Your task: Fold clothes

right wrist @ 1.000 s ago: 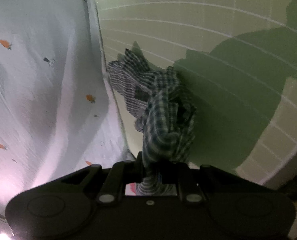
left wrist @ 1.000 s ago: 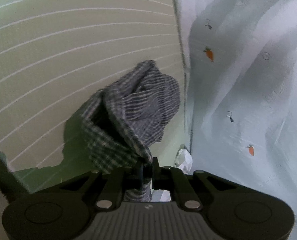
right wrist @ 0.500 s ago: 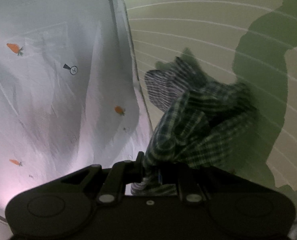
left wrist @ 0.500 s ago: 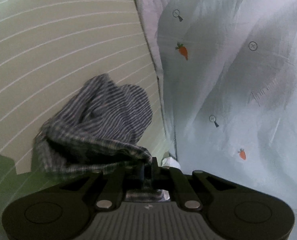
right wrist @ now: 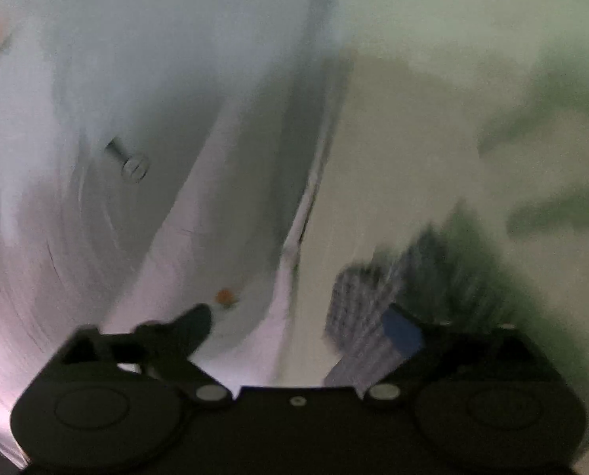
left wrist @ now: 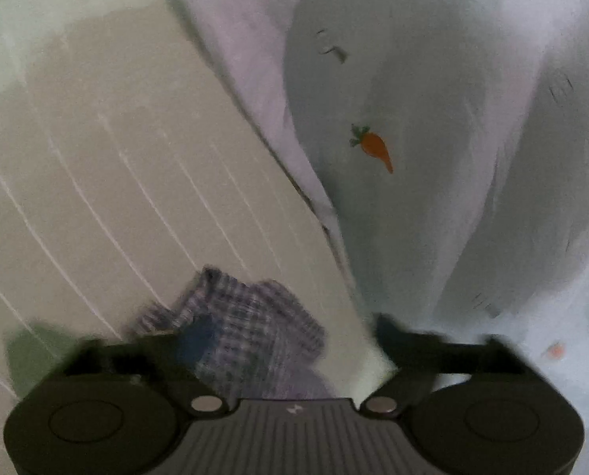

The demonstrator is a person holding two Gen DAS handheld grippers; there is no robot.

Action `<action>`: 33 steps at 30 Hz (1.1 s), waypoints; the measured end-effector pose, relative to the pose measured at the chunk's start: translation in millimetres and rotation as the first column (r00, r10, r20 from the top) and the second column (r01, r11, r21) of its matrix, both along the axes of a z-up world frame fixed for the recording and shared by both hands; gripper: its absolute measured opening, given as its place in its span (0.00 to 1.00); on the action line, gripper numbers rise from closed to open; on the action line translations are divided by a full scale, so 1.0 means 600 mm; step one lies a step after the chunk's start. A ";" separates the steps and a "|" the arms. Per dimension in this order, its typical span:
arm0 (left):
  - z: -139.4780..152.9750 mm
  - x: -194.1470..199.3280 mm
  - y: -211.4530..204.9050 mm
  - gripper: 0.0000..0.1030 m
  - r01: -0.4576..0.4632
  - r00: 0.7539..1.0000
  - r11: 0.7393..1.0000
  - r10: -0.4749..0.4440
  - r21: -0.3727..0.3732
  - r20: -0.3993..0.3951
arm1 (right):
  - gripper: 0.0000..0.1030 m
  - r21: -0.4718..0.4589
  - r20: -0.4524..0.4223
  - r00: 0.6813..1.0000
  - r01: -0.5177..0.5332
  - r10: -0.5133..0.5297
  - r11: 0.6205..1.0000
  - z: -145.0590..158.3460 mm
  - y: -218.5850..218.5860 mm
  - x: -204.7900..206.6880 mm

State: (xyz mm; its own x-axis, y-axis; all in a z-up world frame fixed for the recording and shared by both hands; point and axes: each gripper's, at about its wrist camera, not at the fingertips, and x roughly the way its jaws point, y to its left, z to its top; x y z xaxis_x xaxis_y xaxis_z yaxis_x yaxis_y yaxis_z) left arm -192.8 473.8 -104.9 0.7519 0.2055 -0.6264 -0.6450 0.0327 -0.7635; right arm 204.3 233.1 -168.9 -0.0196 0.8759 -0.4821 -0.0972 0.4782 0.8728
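A: Left wrist view: left tongs (left wrist: 294,340) spread wide, checked garment (left wrist: 246,328) loose between the fingers over the striped green bed (left wrist: 116,158).

B: Right wrist view: right tongs (right wrist: 310,324) spread too, garment (right wrist: 365,316) bunched. Dropped crumpled, it may land unfolded.

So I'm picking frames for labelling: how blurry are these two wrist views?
Left wrist: motion-smeared, yet the carrot print and plaid garment stay readable. Right wrist: far blurrier, the garment streaked, shadows mottling the green surface.

No readable text, labels or numbers anywhere in either view
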 end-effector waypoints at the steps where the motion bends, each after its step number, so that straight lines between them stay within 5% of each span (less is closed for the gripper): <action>1: 0.002 0.001 -0.012 0.94 0.032 0.998 0.998 -0.029 0.051 -0.064 | 0.98 -0.058 0.096 0.995 -0.029 0.034 0.998 0.006 -0.002 -0.006; 4: -0.005 0.016 -0.052 0.96 0.176 0.946 0.974 -0.129 0.139 -0.296 | 0.99 -0.258 0.300 0.937 -0.101 0.179 0.961 0.008 -0.006 -0.039; 7: -0.026 0.039 -0.090 0.96 0.315 0.858 0.934 -0.207 0.165 -0.469 | 0.99 -0.332 0.341 0.889 -0.190 0.305 0.924 -0.007 -0.015 -0.076; 9: -0.040 0.046 -0.103 0.97 0.368 0.831 0.916 -0.246 0.162 -0.498 | 1.00 -0.340 0.336 0.874 -0.234 0.350 0.911 -0.021 -0.016 -0.096; 17: -0.083 0.054 -0.086 1.00 0.385 0.845 0.914 -0.294 0.128 -0.446 | 1.00 -0.395 0.352 0.823 -0.302 0.447 0.867 -0.077 0.014 -0.129; 26: -0.094 0.097 -0.099 1.00 0.484 0.805 0.837 -0.310 0.256 -0.506 | 1.00 -0.351 0.448 0.763 -0.329 0.466 0.877 -0.093 0.060 -0.125; 31: -0.099 0.108 -0.110 0.99 0.523 0.803 0.797 -0.343 0.301 -0.487 | 1.00 -0.250 0.390 0.778 -0.425 0.492 0.870 -0.104 0.096 -0.116; 33: -0.102 0.108 -0.109 0.98 0.514 0.820 0.805 -0.360 0.296 -0.445 | 0.88 -0.188 0.332 0.795 -0.472 0.507 0.862 -0.110 0.099 -0.114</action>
